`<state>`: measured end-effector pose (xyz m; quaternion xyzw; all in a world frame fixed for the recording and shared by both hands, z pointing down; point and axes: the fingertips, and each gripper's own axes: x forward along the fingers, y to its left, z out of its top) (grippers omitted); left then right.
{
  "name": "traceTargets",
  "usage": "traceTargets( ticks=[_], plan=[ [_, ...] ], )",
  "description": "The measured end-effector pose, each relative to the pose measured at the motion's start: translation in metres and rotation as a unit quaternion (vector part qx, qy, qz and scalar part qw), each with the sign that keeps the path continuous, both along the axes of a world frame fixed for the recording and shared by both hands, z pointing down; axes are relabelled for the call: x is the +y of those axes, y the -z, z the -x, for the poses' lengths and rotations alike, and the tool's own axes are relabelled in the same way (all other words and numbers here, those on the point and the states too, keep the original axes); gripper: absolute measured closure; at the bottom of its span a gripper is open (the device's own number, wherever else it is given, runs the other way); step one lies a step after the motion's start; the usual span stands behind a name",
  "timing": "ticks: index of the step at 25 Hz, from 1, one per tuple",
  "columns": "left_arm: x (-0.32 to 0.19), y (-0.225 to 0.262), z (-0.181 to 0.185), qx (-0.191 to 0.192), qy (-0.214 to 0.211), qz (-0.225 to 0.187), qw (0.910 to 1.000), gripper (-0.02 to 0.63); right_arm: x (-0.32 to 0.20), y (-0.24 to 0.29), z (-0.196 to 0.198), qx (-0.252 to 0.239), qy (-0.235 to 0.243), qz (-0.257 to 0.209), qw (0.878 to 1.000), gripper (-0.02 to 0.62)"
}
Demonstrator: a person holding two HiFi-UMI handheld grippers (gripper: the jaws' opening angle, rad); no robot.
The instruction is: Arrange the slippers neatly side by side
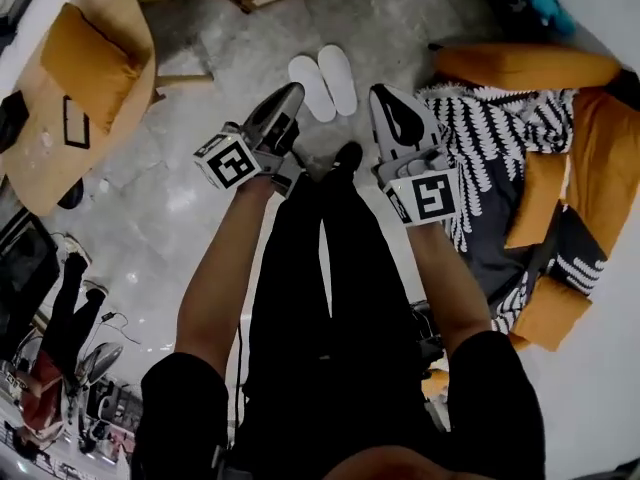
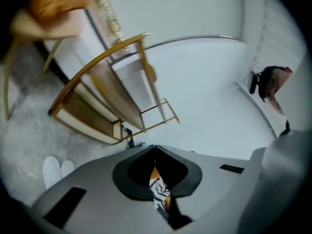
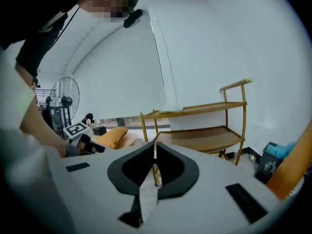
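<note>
Two white slippers [image 1: 322, 86] lie side by side on the grey floor, toes pointing the same way; the left gripper view catches them at its lower left edge [image 2: 57, 169]. Both grippers are held up in the air, well above the slippers. My left gripper [image 1: 293, 90] [image 2: 155, 149] is rolled to one side, its jaws meeting at the tips with nothing held. My right gripper [image 1: 381, 93] [image 3: 155, 144] points nearly level; its jaws also touch at the tips and hold nothing.
A wooden shelf unit [image 2: 112, 106] [image 3: 204, 126] stands by the white wall beyond the slippers. An orange chair [image 1: 85, 78] is at the left, a sofa with orange cushions and a zebra blanket [image 1: 500, 138] at the right. A fan [image 3: 66, 99] stands far left.
</note>
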<state>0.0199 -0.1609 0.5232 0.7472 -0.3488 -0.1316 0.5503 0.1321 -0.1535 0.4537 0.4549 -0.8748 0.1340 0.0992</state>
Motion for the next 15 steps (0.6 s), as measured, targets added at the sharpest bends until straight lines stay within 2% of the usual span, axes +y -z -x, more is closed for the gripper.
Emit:
traceTargets(
  ticks=[3, 6, 9, 11, 13, 15],
  plan=[
    [-0.001, 0.123, 0.001, -0.038, -0.036, -0.12, 0.9913, 0.589, 0.006, 0.083, 0.006, -0.022, 0.001, -0.016, 1.0, 0.555],
    [0.02, 0.23, 0.005, -0.089, -0.063, -0.211, 0.9714, 0.589, 0.024, 0.167, 0.014, -0.033, 0.005, -0.032, 0.999, 0.56],
    [0.031, 0.319, 0.014, -0.155, -0.074, -0.302, 0.9376, 0.589, 0.027, 0.247, 0.02, -0.03, 0.009, -0.068, 0.997, 0.561],
    [0.041, 0.367, 0.026, -0.205, -0.065, -0.346, 0.9131, 0.589, 0.032, 0.293, 0.022, -0.036, 0.006, -0.086, 0.996, 0.563],
    [0.051, 0.408, 0.041, -0.252, -0.044, -0.375, 0.8912, 0.589, 0.039, 0.335, 0.022, -0.042, 0.004, -0.104, 0.994, 0.563],
    [0.065, 0.44, 0.057, -0.288, -0.015, -0.389, 0.8752, 0.589, 0.051, 0.368, 0.022, -0.042, 0.008, -0.121, 0.992, 0.563]
  ],
)
